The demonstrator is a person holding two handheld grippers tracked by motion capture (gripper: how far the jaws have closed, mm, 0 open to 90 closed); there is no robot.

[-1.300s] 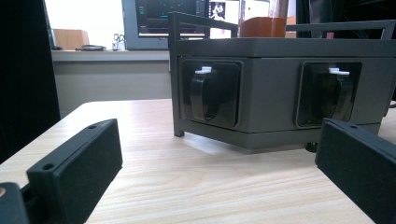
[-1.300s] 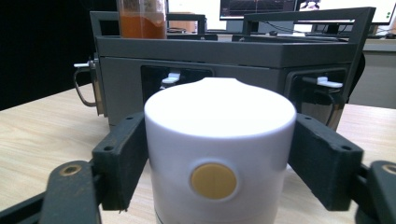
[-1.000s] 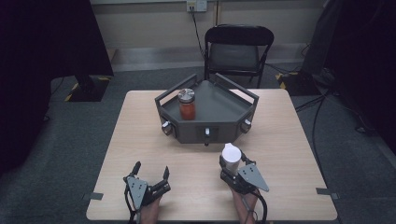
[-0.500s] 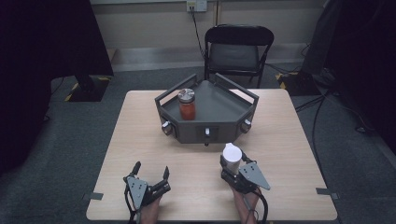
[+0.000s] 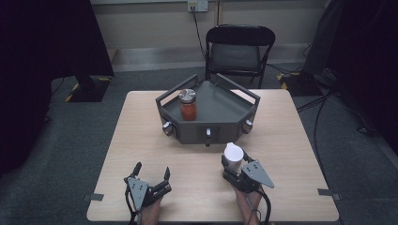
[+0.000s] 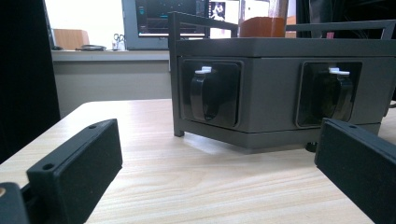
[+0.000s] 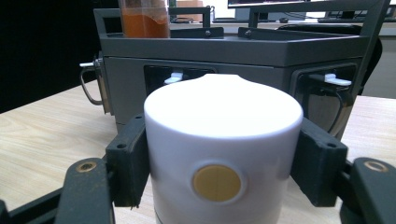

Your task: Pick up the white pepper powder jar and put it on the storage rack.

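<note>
Clamping a white cup (image 7: 223, 158), the right hand-held gripper (image 5: 234, 165) faces the grey tray (image 5: 220, 110) — left hand-held gripper (image 5: 151, 171) spread, empty.

White cylindrical container (image 7: 223, 158), upright, yellow round mark on side, clamped between right gripper (image 5: 238, 164) jaws, near table's front.

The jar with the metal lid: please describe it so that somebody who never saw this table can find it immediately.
On the wooden table stands a dark grey angular stand with knobs on its front. The jar stands upright on the stand's top, toward its left side. It is clear with orange-red contents and a silver lid, unlike the white container held in the right gripper.
</note>
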